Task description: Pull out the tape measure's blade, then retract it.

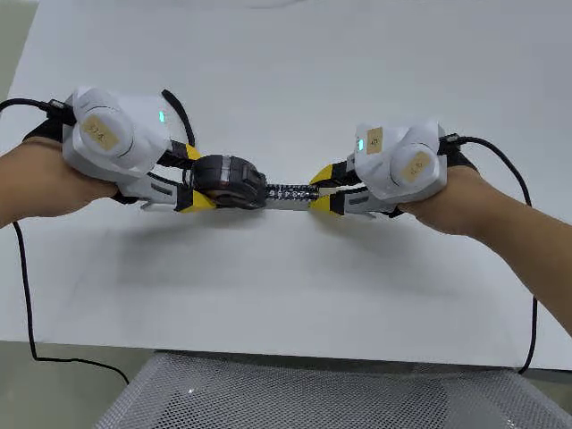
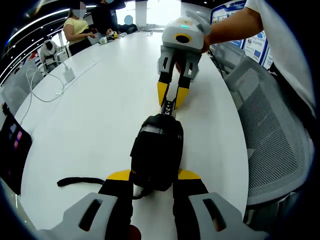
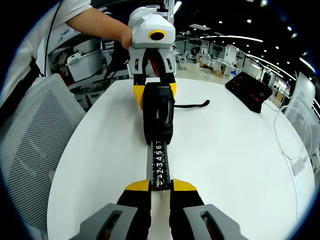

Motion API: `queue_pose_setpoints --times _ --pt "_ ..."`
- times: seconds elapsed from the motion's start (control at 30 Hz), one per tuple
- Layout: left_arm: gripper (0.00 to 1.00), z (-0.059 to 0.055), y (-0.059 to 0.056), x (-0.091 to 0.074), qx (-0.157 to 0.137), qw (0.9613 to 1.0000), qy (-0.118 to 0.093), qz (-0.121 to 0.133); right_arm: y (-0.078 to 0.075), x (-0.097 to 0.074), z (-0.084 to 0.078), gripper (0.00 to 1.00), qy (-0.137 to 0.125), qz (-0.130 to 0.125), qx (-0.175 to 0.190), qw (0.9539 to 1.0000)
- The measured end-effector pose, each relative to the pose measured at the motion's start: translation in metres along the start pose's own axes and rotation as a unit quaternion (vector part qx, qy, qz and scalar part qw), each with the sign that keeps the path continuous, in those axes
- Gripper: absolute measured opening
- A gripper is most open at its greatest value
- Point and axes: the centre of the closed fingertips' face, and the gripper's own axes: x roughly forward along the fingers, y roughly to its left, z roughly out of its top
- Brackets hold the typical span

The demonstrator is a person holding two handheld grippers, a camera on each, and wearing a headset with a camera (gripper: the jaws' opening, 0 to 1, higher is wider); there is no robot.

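Both fists were up and level over the white bench [image 1: 295, 80], each wrapped round a grey-white claw body, forearms coming in from the two sides. My left hand [image 1: 40, 183] aimed its claw rightwards and my right hand [image 1: 456, 201] aimed its claw leftwards, so the two sat nose to nose in one line, near each other but not touching.

The left claw [image 1: 197, 177] stood part open, as wide as the case, its yellow-tipped jaws clamped on the rear of the black, rounded plastic tape measure [image 1: 228, 180]. The case sat lengthwise between the jaws with its mouth facing the other claw.

The right claw [image 1: 321, 189] was drawn in almost closed, and its yellow tips pinched the free end of the dark metal blade [image 1: 288, 192] with white numerals. A short stretch of blade ran straight and flat from the case mouth to those tips.

All of it sat over the middle of the bench, well back from the near edge. I couldn't tell whether the case touched the top.

The tape's black wrist strap [image 2: 80, 181] trailed flat on the bench beside the left claw, on the far side. A black cable [image 1: 22, 295] ran from the back of each claw and dropped past the near edge. A grey mesh chair back [image 1: 313, 393] stood just below that edge.
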Motion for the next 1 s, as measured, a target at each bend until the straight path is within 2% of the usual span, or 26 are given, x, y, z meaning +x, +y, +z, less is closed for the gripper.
queue_pose_setpoints --times 1.0 --pt "0.25 0.000 -0.001 0.002 0.000 1.0000 -0.001 0.000 0.000 -0.024 -0.026 0.09 0.032 -0.010 0.001 0.9994"
